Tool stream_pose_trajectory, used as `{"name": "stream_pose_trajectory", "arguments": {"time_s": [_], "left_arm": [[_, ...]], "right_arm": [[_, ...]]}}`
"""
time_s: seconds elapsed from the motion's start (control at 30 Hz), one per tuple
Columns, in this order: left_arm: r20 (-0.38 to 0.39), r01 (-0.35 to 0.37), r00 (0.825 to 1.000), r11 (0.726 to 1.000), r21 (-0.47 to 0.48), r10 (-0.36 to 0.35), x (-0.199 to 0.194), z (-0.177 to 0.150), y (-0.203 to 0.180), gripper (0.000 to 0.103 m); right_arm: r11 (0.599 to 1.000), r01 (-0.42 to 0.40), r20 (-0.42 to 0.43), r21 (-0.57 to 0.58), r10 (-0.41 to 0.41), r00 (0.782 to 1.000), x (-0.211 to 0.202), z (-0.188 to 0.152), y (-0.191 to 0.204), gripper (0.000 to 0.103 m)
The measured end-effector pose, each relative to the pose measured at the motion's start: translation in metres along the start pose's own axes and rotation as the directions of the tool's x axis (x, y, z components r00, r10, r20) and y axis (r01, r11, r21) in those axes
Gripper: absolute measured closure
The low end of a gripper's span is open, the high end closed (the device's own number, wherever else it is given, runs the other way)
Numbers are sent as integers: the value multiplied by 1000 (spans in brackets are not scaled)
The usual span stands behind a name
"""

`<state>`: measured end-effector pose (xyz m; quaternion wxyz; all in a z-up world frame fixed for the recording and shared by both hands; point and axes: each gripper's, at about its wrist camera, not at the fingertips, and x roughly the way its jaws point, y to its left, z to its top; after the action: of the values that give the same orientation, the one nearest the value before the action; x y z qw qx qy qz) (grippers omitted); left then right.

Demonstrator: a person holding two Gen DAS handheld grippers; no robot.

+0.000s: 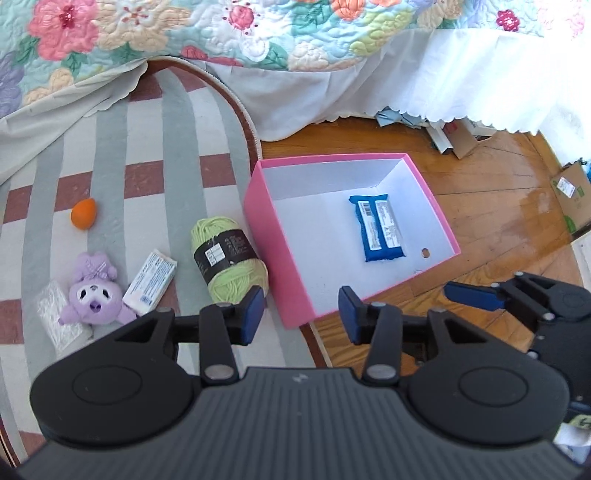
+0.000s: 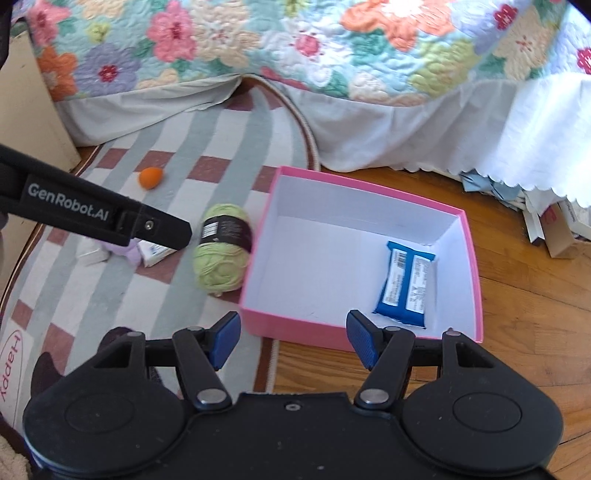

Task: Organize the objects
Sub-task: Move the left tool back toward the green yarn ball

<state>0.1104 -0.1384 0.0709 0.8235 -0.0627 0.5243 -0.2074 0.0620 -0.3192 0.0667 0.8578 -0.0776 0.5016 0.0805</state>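
Nearest to the left wrist camera: left gripper, jaws parted, nothing between the blue pads, hanging over the near corner of the pink box; no earlier picture to compare; right gripper likewise released, pads wide apart and empty, above the near wall of the same box, where rug and floor meet.

Inside the box, on the white bottom: blue packet, lying flat with the label side up, toward the far right part, apart from the walls; otherwise only the white bottom visible, and a small round hole in one wall.

Outside the box, on the striped rug: green yarn ball with a dark band, just beside the left wall of the box, maybe touching it, not sure; white packet near it; purple plush toy just beside that packet; clear wrapped packet at the toy's other side; orange egg-shaped thing farther away, alone, well apart from the others.

Behind everything: bed with flowered quilt and white skirt hanging to the wooden floor; papers and cardboard pushed under the bed edge; cardboard box at the far right.

In the right wrist view, the left gripper's black body crossing from the left, covering part of the plush toy and the white packet.
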Motion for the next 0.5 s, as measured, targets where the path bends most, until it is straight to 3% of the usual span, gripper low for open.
{"name": "stream_pose_trajectory", "arguments": {"time_s": [0.23,0.4,0.5], "left_arm": [[66,-39,997,999,-18,40,-25,-20,10,48],[87,-180,980,984,5,179,-26,-37,11,47],[89,-174,981,985,-22,175,-26,-43,21,47]], "right_arm": [[998,-19,-10,-52,19,1000,-6,-1,28,34],[992,-43,18,-115,45,999,-13,1,47,28],[988,-57,27,-140,61,998,-13,1,57,27]]}}
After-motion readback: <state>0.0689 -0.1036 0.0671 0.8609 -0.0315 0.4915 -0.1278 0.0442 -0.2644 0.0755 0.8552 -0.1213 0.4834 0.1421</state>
